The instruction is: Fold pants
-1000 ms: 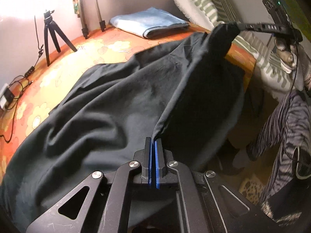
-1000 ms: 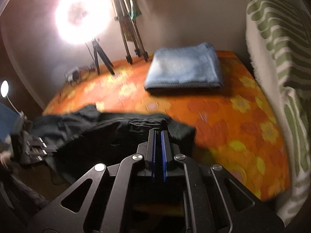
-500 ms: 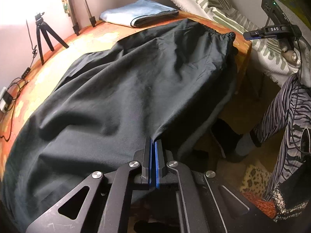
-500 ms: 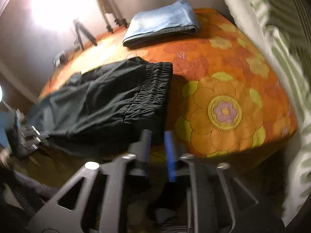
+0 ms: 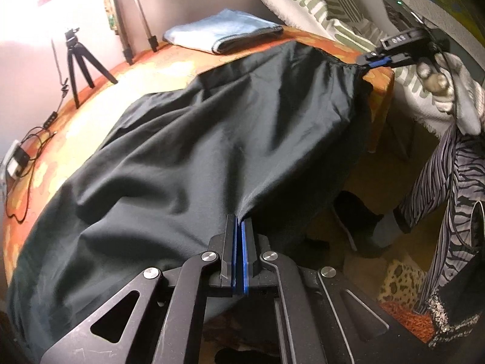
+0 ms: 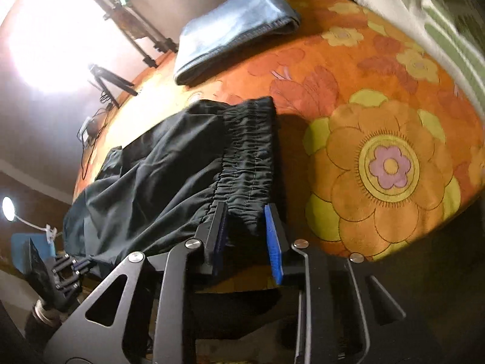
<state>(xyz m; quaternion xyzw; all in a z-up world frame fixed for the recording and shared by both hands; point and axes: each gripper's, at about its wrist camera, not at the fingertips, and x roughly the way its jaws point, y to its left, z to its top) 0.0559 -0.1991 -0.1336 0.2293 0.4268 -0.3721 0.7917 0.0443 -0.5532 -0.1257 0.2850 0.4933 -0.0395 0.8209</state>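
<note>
Currently the black pants are lying spread across the orange flowered tabletop, filling the centre of the left wrist view, with the near edge spilling off the table edge toward the bottom of the frame. The left gripper is pinching a fold of that near edge at lower centre, its jaws fully together on the cloth. The right gripper is sitting at the elastic waistband, lower centre of the right wrist view. Its jaws have just been closing and are standing at a narrow gap, with the waistband corner between them. The blue pads are not pressing it: cloth is touching the left-hand finger, while a sliver of gap is showing at the right-hand pad.

Likely step: re-gripping the waistband corner so both ends can be lifted for a lengthwise fold. To do it well, the right jaws need to finish closing on the whole gathered elastic, not just the outer layer, and deep enough that the cloth is not slipping out on the lift. The left pinch should be keeping light tension so the fabric is not bunching in the middle; creases are already showing there.

A folded blue cloth is sitting well apart at the upper centre, clear of the fold path.
</note>
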